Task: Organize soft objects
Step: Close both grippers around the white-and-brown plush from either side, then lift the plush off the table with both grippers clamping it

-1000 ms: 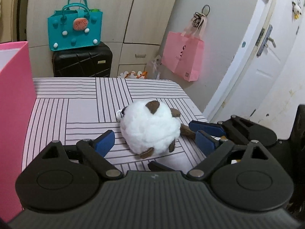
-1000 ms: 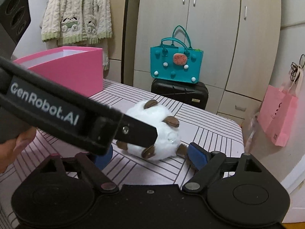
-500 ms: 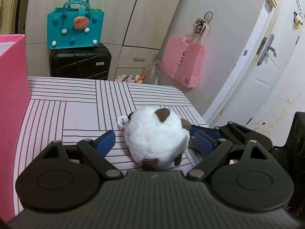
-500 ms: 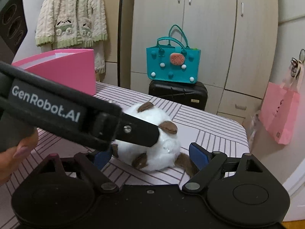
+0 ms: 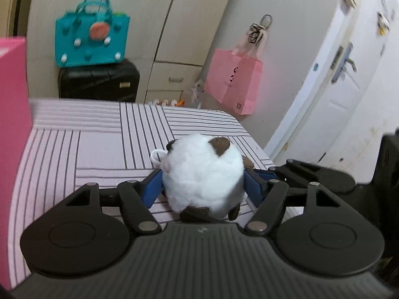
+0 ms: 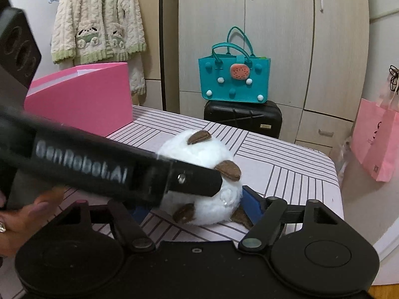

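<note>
Plush ball between closing left claw pads, seemingly touching both

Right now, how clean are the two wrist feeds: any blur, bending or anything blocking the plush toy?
Left wrist: motion blur softens the teal bag; fisheye bends the door; the plush toy reads clearly. Right wrist: the left gripper's black body crosses the frame, its lettering smeared, covering part of the toy; the pink box is sharp; corners are dark.

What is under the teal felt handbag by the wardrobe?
The teal handbag sits on top of a black hard-shell suitcase. The striped table hides the suitcase's bottom edge and the floor below it.
</note>
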Motion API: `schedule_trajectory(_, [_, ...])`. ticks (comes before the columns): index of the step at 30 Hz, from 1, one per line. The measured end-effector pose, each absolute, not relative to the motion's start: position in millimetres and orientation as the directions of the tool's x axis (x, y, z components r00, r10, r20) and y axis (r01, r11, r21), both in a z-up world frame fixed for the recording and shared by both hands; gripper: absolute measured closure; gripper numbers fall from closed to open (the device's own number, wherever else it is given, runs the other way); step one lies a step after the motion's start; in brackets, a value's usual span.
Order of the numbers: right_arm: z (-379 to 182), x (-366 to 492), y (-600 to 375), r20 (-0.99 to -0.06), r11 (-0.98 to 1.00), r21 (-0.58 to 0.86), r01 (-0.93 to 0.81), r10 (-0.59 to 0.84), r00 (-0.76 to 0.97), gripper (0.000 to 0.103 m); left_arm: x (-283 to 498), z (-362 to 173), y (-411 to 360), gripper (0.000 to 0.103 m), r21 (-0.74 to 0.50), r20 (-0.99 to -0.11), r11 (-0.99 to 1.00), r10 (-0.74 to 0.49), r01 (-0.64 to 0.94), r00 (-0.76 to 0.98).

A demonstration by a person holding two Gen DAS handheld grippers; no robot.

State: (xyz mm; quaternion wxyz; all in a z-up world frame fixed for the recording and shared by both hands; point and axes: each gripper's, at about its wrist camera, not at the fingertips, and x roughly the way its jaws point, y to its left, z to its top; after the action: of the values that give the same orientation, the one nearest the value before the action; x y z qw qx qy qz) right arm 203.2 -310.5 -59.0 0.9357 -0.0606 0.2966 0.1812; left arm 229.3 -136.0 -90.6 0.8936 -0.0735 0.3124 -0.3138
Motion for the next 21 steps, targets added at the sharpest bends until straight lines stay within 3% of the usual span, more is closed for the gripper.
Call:
schedule_trajectory(6, [-58,197,-310,-0.567,0.931,-0.009,-0.366,0.297,0.768,0.030,214,-87,-143,0.036,-0.272,-0.504,0.808,-0.583,0.524,0.637])
schedule_trajectory(12, [-56,186,-311,-0.569,0.938,0.011,-0.347,0.292,0.769,0.030,205,-85,-137,0.036,-0.318,-0.511,0.794,-0.604,0.518,0.612])
schedule_trajectory(21, [-48,162,-302,-0.590,0.952,0.046,-0.304,0.271,0.761,0.029,184,-71,-133,0.038,-0.314,-0.584,0.815,-0.571,0.488,0.578])
